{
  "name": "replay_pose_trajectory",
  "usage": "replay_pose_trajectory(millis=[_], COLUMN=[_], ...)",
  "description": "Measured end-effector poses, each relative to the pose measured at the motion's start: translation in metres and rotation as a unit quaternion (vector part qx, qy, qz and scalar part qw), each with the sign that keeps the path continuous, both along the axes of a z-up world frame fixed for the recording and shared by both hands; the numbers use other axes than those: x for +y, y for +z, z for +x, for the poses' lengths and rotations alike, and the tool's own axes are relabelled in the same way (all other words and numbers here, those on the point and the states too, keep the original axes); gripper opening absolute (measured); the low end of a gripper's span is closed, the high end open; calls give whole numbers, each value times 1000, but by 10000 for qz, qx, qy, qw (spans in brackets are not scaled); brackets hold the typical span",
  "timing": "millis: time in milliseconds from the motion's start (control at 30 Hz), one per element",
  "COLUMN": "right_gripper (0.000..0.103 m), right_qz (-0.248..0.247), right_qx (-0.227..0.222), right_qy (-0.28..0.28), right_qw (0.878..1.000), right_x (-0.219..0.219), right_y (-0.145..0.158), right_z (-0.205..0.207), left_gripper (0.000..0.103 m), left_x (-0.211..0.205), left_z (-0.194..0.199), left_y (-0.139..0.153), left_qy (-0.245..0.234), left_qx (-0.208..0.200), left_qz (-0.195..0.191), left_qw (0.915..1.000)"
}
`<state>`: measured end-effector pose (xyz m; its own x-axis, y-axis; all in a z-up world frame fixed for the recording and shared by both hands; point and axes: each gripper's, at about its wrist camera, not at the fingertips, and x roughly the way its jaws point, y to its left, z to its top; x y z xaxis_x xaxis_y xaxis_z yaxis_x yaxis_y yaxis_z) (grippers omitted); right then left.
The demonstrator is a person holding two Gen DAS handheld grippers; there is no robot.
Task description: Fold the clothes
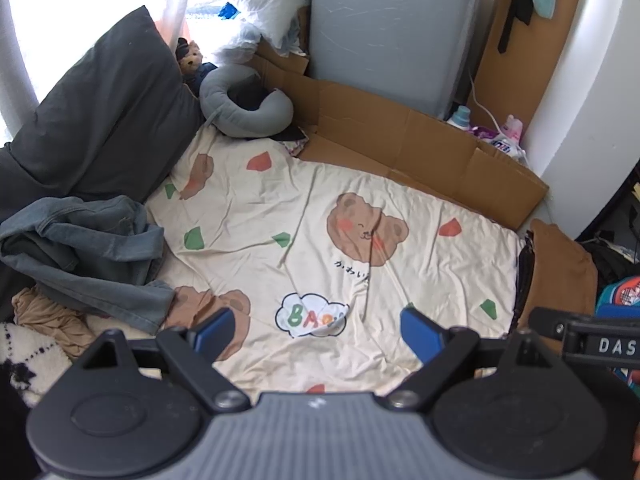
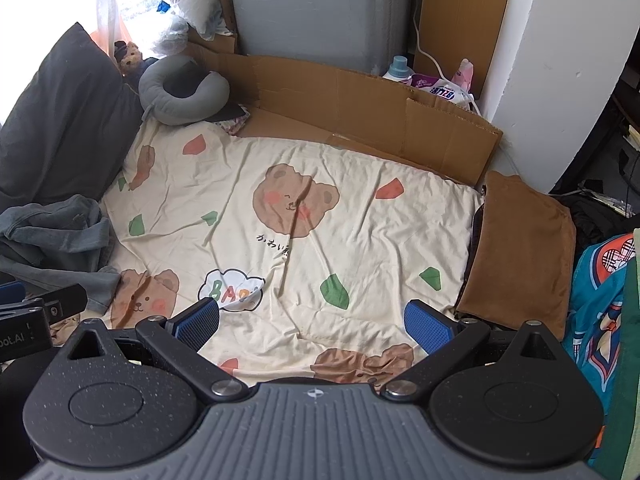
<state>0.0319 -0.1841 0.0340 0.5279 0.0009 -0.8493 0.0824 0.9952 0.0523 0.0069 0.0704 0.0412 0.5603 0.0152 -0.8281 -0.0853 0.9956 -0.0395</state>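
Observation:
A cream bedsheet with bear prints [image 1: 320, 208] [image 2: 288, 184] covers the bed. A crumpled blue-grey denim garment [image 1: 92, 252] [image 2: 56, 232] lies in a heap at the bed's left side, with a tan garment [image 1: 52, 320] under its near edge. A folded brown garment [image 2: 520, 252] [image 1: 560, 272] rests at the bed's right edge. My left gripper [image 1: 320, 332] hovers open above the near sheet, nothing between its blue pads. My right gripper [image 2: 316, 320] is also open and empty, over the near middle of the sheet. The left gripper's body [image 2: 36, 316] shows at the right wrist view's left edge.
A dark grey pillow [image 1: 108, 112] leans at the back left, beside a grey neck pillow [image 1: 244, 108] and a small teddy bear [image 1: 192, 58]. Flattened cardboard [image 1: 420, 148] lines the far side before a grey appliance [image 1: 384, 28]. Bottles [image 2: 400, 66] and a teal patterned cloth [image 2: 600, 280] sit right.

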Motion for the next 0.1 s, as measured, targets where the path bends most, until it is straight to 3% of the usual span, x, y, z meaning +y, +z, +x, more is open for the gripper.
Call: replay_pose_trajectory(millis=[100], right_gripper=[102], right_qz=[-14], right_qx=[-2], right_qy=[-2], right_qw=[10000], right_x=[0], right_y=[0], right_z=[0], left_gripper=[91], left_x=[0], left_z=[1], left_y=[0], left_qy=[-5], left_qx=[16], left_qz=[-15], left_qw=[10000])
